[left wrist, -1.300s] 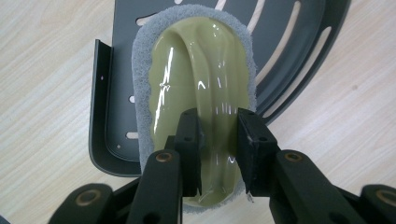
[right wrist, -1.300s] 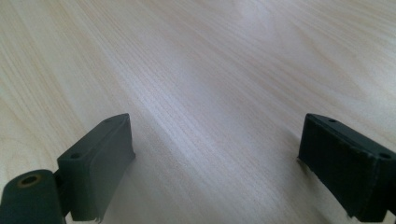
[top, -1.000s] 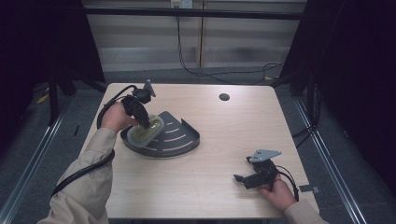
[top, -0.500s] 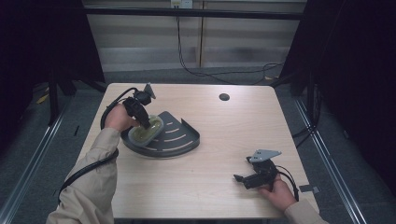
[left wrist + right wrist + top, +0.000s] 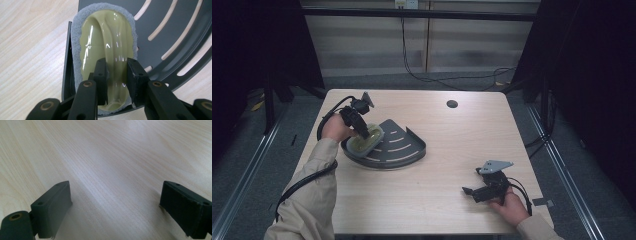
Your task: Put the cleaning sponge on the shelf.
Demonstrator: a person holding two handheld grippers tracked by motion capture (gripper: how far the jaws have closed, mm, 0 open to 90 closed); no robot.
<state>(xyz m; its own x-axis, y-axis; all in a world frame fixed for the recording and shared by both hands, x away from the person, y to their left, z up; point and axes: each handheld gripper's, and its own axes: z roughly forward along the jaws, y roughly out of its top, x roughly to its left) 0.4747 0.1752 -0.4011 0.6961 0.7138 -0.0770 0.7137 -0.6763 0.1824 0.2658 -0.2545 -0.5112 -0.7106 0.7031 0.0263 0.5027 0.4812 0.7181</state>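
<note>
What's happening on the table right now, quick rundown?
Left gripper shut on scrubber handle, over dark rack. Right gripper open, low over bare table. Nothing in the way.

— What was hidden?
— The left claw [image 5: 117, 75] covered the sponge's [image 5: 105, 35] near ridge; the rack [image 5: 175, 30] ran off the frame.
— And the bench's [image 5: 492, 130] dark spot [image 5: 452, 104]?
— Too small to identify.
</note>
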